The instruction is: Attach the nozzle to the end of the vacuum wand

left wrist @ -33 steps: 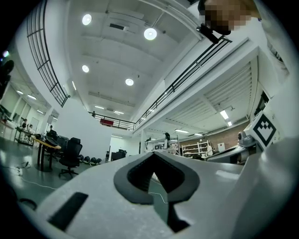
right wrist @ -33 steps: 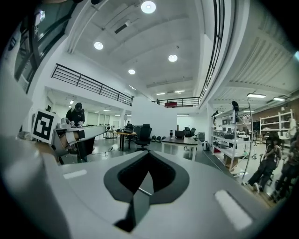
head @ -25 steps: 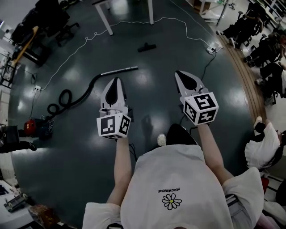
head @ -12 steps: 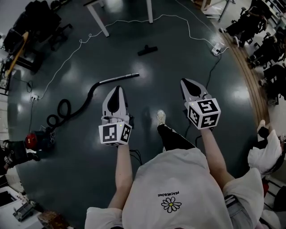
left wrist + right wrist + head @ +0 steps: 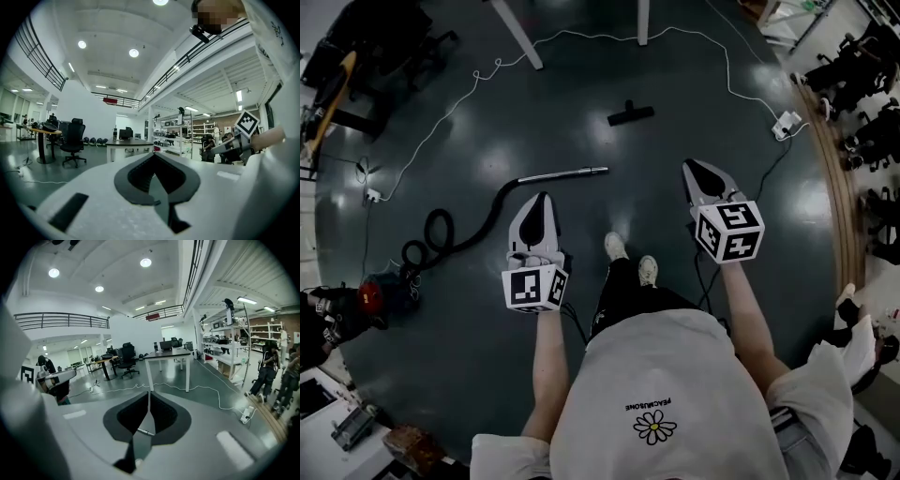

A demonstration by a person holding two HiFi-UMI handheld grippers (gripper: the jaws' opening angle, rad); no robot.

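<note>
A silver vacuum wand (image 5: 563,173) lies on the dark floor, joined to a black hose (image 5: 473,228) that curls off to the left. Farther off lies the black nozzle (image 5: 631,113), apart from the wand's free end. My left gripper (image 5: 542,196) hangs above the floor just short of the wand, shut and empty, tips together (image 5: 153,153). My right gripper (image 5: 691,166) is held to the right of the wand's tip. Its jaws have just been opening and stand a hairline apart (image 5: 149,393), with nothing between them.
A white cable (image 5: 487,75) runs across the floor to a power strip (image 5: 787,124). Table legs (image 5: 517,36) stand beyond the nozzle. The red vacuum body (image 5: 370,295) sits at the left. Office chairs (image 5: 862,75) line the right side. The person's shoes (image 5: 616,246) are between the grippers.
The person has stepped forward, so wand and nozzle now sit lower and nearer in the head view. Both grippers came forward and a little down with the person.
</note>
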